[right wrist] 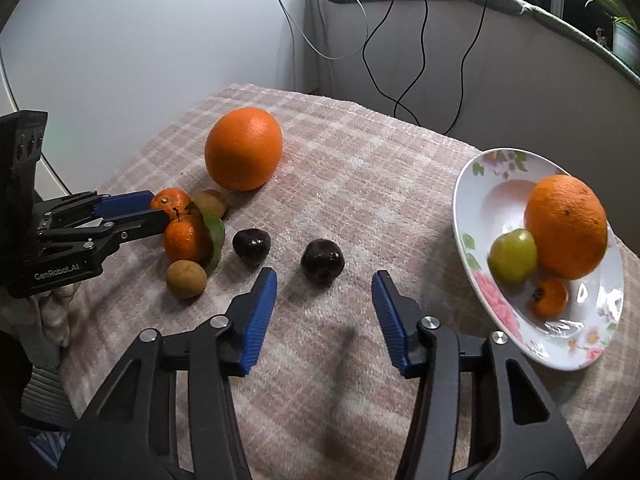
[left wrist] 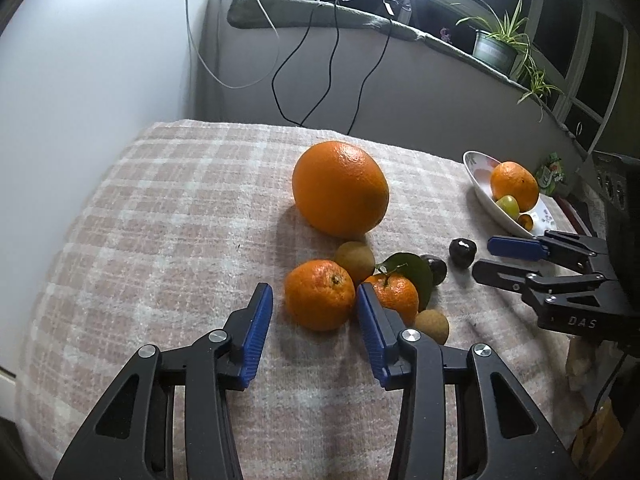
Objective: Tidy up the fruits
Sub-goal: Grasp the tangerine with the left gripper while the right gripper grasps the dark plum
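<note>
My left gripper (left wrist: 314,316) spread around mandarin (left wrist: 319,295) on checked cloth (left wrist: 160,208), pads not touching. My right gripper (right wrist: 324,296) spread before dark plum (right wrist: 322,260), nothing pinched. Mandarin light, soft-skinned: grip mid-sides gently. Plum glossy, probably slippery. Plate (right wrist: 480,200) right.

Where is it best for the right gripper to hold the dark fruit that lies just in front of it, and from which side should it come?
Grip the dark fruit across its round middle, coming down from above and in front, as the right gripper already points. It lies alone on the cloth, clear on both sides, so each finger should fit beside it.
</note>
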Motion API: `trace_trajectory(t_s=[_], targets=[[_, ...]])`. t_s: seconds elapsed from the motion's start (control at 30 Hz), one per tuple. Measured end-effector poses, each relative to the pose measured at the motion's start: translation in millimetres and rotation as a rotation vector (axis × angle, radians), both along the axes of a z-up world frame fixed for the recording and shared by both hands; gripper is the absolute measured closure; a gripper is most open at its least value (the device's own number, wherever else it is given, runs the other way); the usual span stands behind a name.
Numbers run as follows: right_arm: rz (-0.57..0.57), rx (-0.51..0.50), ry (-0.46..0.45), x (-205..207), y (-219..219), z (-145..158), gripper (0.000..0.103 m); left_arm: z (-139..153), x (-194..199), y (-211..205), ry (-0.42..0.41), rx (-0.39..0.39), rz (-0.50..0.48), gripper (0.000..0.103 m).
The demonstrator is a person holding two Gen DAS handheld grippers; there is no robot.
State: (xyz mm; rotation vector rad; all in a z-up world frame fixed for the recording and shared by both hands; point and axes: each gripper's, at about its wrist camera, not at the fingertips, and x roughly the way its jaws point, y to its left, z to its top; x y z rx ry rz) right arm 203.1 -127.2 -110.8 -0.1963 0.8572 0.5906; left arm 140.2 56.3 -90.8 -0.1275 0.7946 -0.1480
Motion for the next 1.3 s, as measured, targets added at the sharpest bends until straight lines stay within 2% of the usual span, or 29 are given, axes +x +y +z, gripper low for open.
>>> trace_trajectory(t_s=[0.13,0.33,0.43,0.57,0.93,1.3], targets=[[-0.004,0.002,0.014,9.8,3.6,-4.1,0.054,-1.8,1.7,3.1,0.004,-0.016,0.0,0.062],[0.002,0.003,0.037,17.4,7.4,-9.2,0.062,-2.9,2.0,4.6,0.011,-0.029,-0.015,0.063],[0.009,-0.002,0.04,18.7,10.5,-10.9,0.064,-3.6,3.7,8.1,0.021,-0.064,-0.024,0.066],[0.02,-0.015,0.036,18.4,15.3,-12.2,0.076,-2.6,3.5,5.3,0.017,-0.058,-0.03,0.068],[0.017,-0.003,0.023,14.7,11.6,-7.6,0.078,-0.6,-0.6,8.0,0.004,-0.07,-0.013,0.069],[0.011,0.062,0.001,-5.8,-10.3,12.1,0.078,24.3,-19.9,15.9,-0.06,-0.111,0.013,0.069]])
